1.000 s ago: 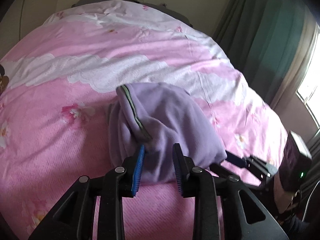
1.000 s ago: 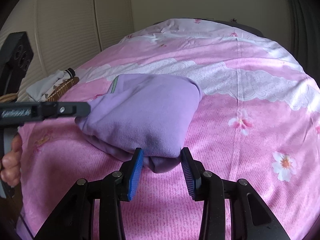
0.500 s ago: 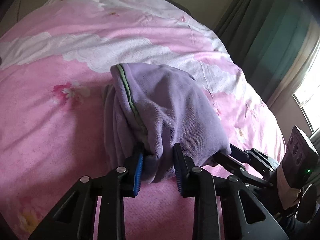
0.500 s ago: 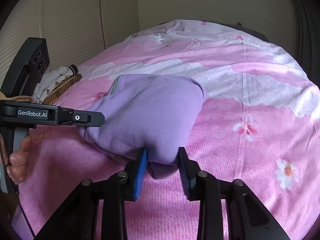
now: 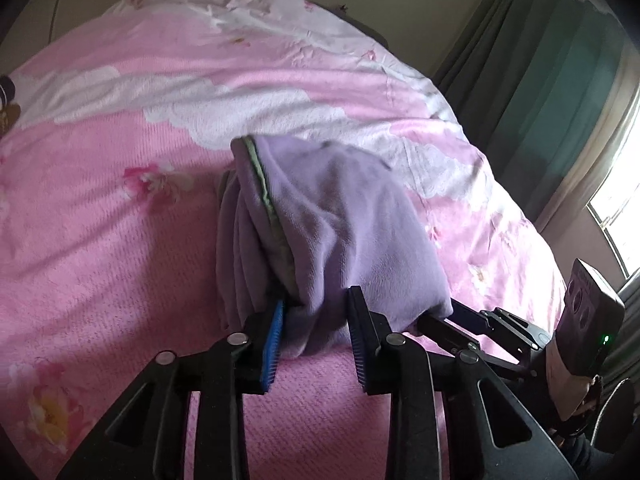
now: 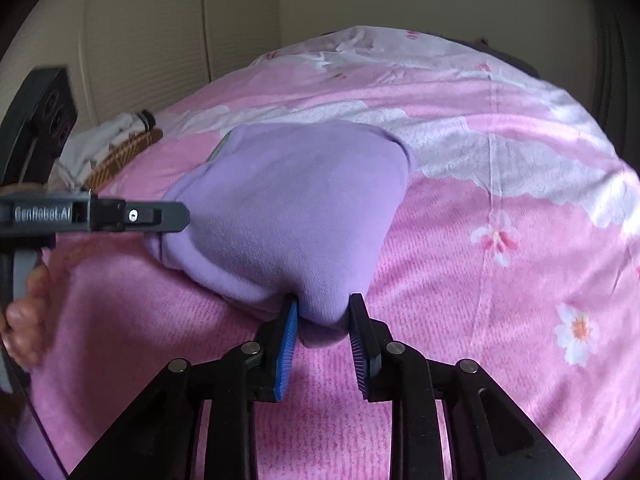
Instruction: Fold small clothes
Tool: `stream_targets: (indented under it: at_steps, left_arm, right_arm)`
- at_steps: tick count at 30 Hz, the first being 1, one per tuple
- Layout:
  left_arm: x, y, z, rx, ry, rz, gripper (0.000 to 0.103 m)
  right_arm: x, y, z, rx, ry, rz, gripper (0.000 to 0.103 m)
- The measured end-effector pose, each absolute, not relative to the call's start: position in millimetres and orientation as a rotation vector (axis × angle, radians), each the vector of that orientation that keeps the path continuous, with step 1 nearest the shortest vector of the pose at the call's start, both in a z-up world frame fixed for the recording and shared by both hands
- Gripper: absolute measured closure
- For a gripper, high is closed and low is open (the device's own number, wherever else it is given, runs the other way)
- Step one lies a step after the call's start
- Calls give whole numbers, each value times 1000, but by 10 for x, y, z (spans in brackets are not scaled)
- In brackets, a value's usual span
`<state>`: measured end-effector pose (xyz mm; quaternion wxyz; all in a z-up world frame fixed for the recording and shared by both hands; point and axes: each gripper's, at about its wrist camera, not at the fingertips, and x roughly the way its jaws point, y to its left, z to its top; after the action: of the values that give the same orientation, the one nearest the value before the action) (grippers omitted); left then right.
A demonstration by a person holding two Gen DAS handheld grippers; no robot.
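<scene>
Lilac fleece garment [image 5: 340, 232], already folded into a thick bundle, sits mid-frame on a pink floral bedspread [image 5: 100, 240].

Both claws are clamped on its near edge: the left gripper [image 5: 316, 332] on the corner by the green-trimmed hem, the right gripper [image 6: 324, 320] on the other corner. It looks soft, light and floppy, likely to sag and spill its layers, so pinching every layer at the corners seems wisest.
</scene>
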<state>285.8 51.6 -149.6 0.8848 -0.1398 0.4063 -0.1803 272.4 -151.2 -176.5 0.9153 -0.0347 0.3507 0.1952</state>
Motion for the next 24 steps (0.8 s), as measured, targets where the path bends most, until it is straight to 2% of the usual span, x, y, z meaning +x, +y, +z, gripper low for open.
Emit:
stream_targets:
  at_steps: [1,2,3,5,7,11,15,24]
  left_arm:
    - [2828,505,-1445,-279,835,-365,73]
    - [2801,500,-1398,-267,828,-353,69]
    - [2789,500,-1366,-263,823,-347,65]
    - [2725,522,-1280,-254,808,-316,52]
    - [2667,554,-1208,-252,796,-281,43]
    - [2618,643,-1167,-316,803,-226,17]
    - [2661,705,-1267,-416,841,-147,15]
    - [2821,698,-1538,-623,904,-46,15]
  right_arm:
    - [2718,-1532,-1741,-55,718,400,70]
    - [2700,-1554,-1699,-40,708,393,63]
    - [2683,-1563,-1668,-36,699,383,51]
    - [2638,-1599,-1585,-27,675,360,38]
    - [2589,-1658,-1497,0,660,352,32]
    - [2583,-1854,-1358,137,668,371,19]
    - [2766,-2047,-1344,299,732,420,7]
    - [3392,-2176,-1524,515,879,505,7]
